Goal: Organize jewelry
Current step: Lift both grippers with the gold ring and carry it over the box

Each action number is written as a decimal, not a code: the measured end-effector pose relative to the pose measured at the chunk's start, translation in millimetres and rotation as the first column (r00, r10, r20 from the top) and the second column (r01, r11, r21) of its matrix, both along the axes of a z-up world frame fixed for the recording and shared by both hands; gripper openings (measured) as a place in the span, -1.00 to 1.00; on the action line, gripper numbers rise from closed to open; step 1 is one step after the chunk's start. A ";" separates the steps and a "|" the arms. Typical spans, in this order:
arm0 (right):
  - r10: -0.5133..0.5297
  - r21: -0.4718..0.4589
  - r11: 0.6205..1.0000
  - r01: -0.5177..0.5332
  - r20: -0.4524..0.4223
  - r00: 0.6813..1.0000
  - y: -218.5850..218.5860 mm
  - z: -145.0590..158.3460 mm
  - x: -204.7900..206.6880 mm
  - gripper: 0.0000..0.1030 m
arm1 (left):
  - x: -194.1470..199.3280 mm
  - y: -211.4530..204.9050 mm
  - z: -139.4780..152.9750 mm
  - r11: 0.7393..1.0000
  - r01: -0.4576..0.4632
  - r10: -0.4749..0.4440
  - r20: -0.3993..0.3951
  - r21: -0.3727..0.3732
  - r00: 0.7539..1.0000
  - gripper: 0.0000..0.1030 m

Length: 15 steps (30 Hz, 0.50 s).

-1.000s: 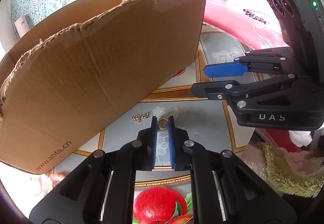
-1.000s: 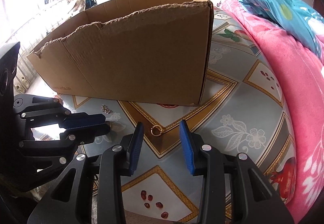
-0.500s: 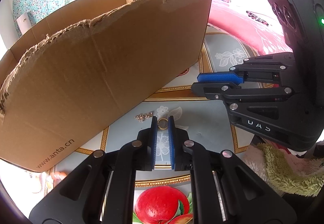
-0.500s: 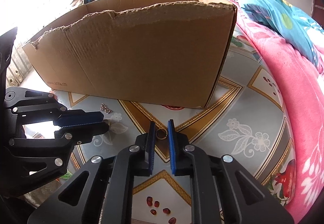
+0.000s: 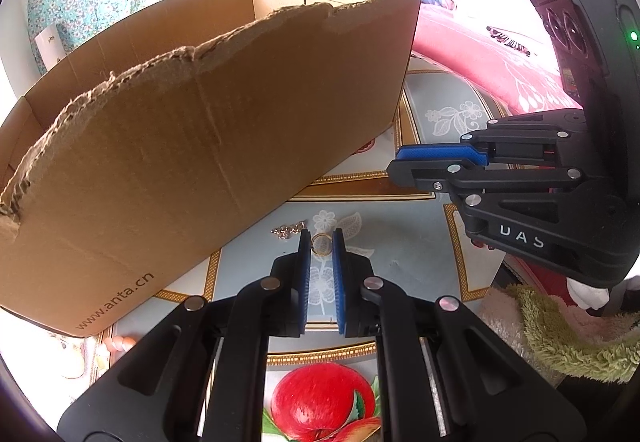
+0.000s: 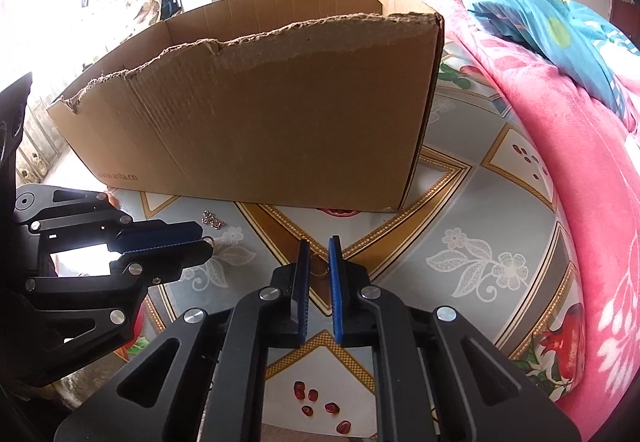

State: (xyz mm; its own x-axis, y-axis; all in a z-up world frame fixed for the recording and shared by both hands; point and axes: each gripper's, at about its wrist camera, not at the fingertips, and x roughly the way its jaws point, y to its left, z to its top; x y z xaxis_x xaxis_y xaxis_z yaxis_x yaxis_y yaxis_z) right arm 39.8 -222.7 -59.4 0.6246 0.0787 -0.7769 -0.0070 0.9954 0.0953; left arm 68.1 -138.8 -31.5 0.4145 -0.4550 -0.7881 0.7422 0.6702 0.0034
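My left gripper [image 5: 321, 238] is shut on a small gold ring [image 5: 321, 244], held just above the patterned tablecloth [image 5: 400, 254]. Its blue pads press the ring from both sides. In the right wrist view, my right gripper [image 6: 319, 247] has its jaws closing on a second thin gold ring [image 6: 320, 269], which sits pinched between the pads. The two grippers are side by side in front of a torn cardboard box [image 6: 260, 122]. A little silver-gold jewelry piece [image 5: 286, 231] lies on the cloth near the box's base, left of the left gripper. It also shows in the right wrist view as a small cluster [image 6: 212, 220].
The box [image 5: 200, 142] fills the far side, open at the top with a ragged front wall. A pink blanket [image 6: 560, 162] borders the table on the right. A green fuzzy towel [image 5: 560, 334] lies near the right gripper body [image 5: 540, 210].
The right gripper's jaws went from wide apart to closed around the ring on the cloth. The left gripper kept still with its ring.
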 end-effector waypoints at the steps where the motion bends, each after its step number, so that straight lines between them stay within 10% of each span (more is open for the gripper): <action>1: -0.001 0.001 1.000 0.001 0.003 1.000 -0.5 0.7 -0.5 -0.82 | -0.4 0.5 0.5 1.000 -0.001 0.001 0.001 -0.001 1.000 -0.82; 15: -0.013 0.010 1.000 0.012 0.060 0.998 4.6 18.4 -24.0 -0.82 | -8.2 9.9 17.5 1.000 -0.001 0.002 0.026 -0.031 1.000 -0.82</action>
State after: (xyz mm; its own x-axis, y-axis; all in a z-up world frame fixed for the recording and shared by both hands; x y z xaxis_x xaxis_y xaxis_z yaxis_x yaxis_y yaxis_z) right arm 15.7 -218.0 -41.1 0.6711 0.0778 -0.7373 -0.0007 0.9945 0.1043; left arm 59.9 -128.9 -14.0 0.4356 -0.4788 -0.7623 0.7412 0.6712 0.0020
